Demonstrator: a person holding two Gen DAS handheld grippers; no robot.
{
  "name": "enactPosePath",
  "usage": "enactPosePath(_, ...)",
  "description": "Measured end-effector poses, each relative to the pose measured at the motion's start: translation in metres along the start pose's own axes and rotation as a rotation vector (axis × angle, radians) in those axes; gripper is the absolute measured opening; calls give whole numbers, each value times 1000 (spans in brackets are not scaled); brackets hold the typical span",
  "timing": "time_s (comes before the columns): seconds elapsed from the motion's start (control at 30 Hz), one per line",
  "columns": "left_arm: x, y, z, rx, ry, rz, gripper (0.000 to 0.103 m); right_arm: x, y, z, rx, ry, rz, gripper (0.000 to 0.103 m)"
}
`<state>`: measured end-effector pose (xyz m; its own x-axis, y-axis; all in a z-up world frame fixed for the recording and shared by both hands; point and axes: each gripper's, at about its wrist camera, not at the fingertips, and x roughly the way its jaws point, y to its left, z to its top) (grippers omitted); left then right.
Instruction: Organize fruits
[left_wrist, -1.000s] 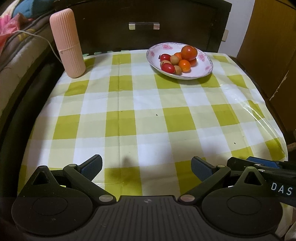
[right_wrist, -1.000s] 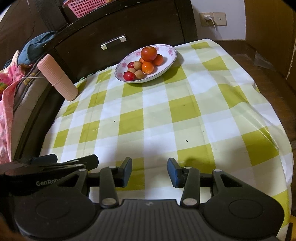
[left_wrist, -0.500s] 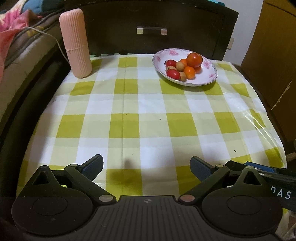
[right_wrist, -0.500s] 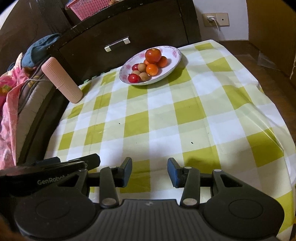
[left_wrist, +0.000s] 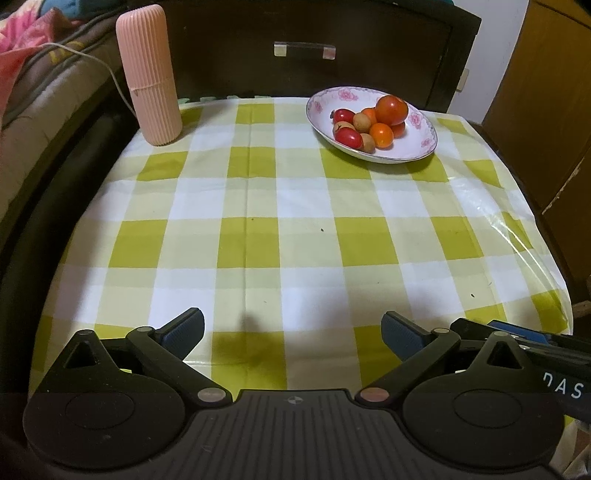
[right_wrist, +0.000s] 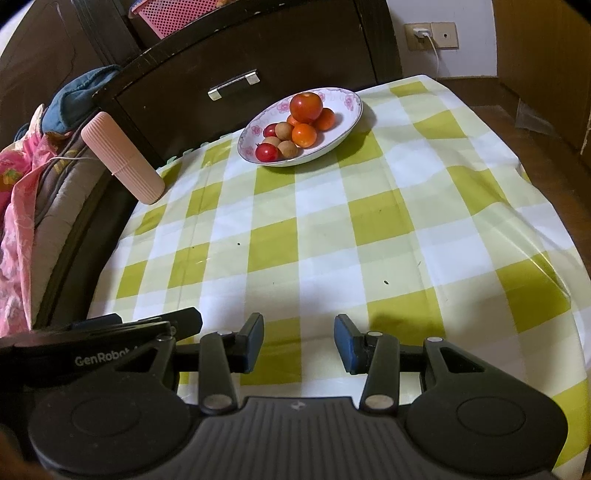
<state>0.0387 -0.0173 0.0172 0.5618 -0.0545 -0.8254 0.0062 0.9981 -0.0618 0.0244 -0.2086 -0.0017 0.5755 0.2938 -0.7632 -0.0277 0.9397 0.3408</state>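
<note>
Left wrist view: we are holding our left gripper (left_wrist: 291, 330) low over the near edge of the checkered tabletop (left_wrist: 280, 236), jaws spread wide on nothing, while a pink ribbed case (left_wrist: 149, 74) is standing upright at the far left corner and the flowered bowl (left_wrist: 413, 147) is sitting at the far right, well apart from us, piled with fruits (left_wrist: 369, 123). From the right wrist view, our right gripper (right_wrist: 299, 341) is hovering just beside the left one, jaws also parted and empty.
</note>
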Motion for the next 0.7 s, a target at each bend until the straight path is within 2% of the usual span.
enactPosePath(0.5,0,-3,-1,27,-26,21,103,3,1,-1,-1,8,-4,41)
enactPosePath(0.7,3,0,-1,6,-10,29,103,4,2,-1,-2,11,-6,46)
